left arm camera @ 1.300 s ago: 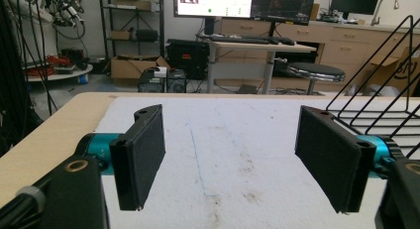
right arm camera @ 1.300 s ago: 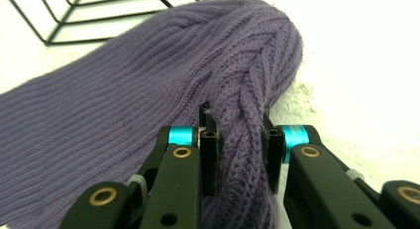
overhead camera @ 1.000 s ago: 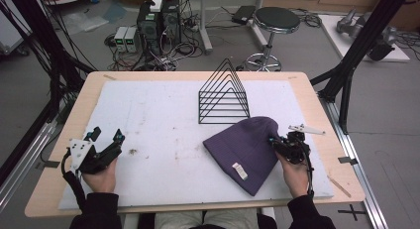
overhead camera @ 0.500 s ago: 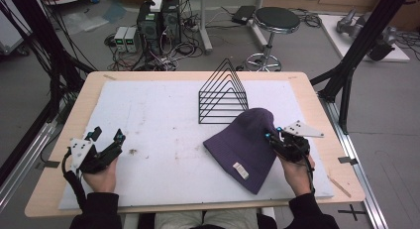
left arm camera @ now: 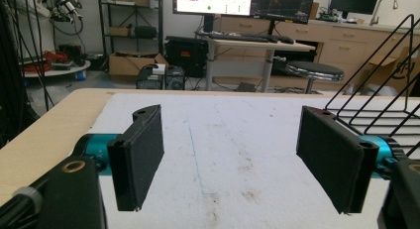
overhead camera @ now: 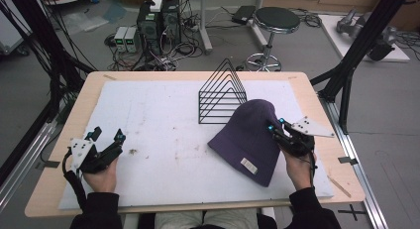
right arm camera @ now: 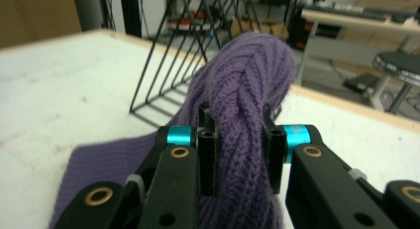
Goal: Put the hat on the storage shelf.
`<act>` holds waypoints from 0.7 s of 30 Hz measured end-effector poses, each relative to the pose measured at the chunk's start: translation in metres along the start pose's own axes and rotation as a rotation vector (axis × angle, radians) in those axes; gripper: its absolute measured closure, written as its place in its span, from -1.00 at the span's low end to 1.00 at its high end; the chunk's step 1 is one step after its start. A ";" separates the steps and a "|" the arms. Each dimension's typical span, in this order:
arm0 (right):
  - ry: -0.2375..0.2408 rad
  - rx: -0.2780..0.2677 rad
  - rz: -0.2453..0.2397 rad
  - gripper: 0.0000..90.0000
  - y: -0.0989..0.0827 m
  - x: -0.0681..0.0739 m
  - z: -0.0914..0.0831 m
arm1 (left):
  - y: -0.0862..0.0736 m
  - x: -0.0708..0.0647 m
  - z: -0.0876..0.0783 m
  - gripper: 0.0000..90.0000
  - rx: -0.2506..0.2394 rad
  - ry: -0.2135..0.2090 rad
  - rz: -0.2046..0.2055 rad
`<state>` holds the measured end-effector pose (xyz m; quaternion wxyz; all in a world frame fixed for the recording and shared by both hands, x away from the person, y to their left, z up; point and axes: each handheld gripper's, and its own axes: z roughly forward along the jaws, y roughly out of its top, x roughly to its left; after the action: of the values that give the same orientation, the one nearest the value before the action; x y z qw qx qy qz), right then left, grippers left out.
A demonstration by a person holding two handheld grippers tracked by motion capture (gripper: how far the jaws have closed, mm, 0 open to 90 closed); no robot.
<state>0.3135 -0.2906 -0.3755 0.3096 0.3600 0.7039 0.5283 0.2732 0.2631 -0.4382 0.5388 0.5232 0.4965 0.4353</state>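
1. The purple knit hat [overhead camera: 250, 140] lies on the white mat [overhead camera: 163, 115], at about 4 o'clock from the middle of the table.
2. Its top end is lifted up off the mat. Its wide end, with a small pale label [overhead camera: 248, 165], lies flat at the 6 o'clock side.
3. The right gripper [overhead camera: 275, 126] pinches the hat. Its two black jaws are close together with a fold of purple knit squeezed between them, as the right gripper view [right arm camera: 241, 154] shows well.
4. The person's right hand [overhead camera: 298, 167] holds that gripper, at 4 o'clock from the hat.
5. A black wire rack [overhead camera: 222, 94] with pointy tops stands at 11 o'clock from the hat. The lifted end of the hat is just beside it. I cannot tell if they touch.
6. The left gripper [overhead camera: 106, 136] sits far away, at 9 o'clock from the hat, low over the mat.
7. Its jaws are wide apart and hold nothing. In the left gripper view [left arm camera: 237, 159] you see bare mat between them.
8. The left hand [overhead camera: 99, 174] holds it near the 7 o'clock corner of the wooden table [overhead camera: 44, 184].
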 end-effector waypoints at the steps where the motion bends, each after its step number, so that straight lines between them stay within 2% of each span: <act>1: -0.001 -0.013 0.011 0.67 0.001 -0.001 -0.001 | 0.000 0.000 0.000 -0.41 0.000 0.000 0.000; 4: 0.015 -0.062 0.067 0.66 0.002 -0.003 -0.003 | 0.000 -0.001 0.000 -0.41 0.000 -0.001 -0.001; 6: 0.038 -0.095 0.078 0.66 0.003 -0.003 -0.005 | 0.000 -0.001 0.000 -0.41 0.000 -0.001 0.000; 9: 0.080 -0.160 0.049 0.66 0.005 -0.004 -0.007 | 0.000 0.000 0.000 -0.41 0.001 -0.003 -0.002; 12: 0.100 -0.219 0.021 0.65 0.008 -0.003 -0.008 | 0.000 -0.001 0.000 -0.41 0.001 -0.004 -0.003; 16: 0.129 -0.251 -0.001 0.63 0.016 0.000 -0.005 | 0.000 -0.001 0.001 -0.41 0.001 -0.009 -0.001; 21: 0.166 -0.274 -0.052 0.61 0.031 0.008 0.001 | -0.001 -0.001 0.002 -0.42 0.010 -0.031 -0.014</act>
<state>0.3153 -0.2779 -0.3461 0.3102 0.2510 0.6576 0.6390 0.2756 0.2622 -0.4391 0.5469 0.5291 0.4937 0.4210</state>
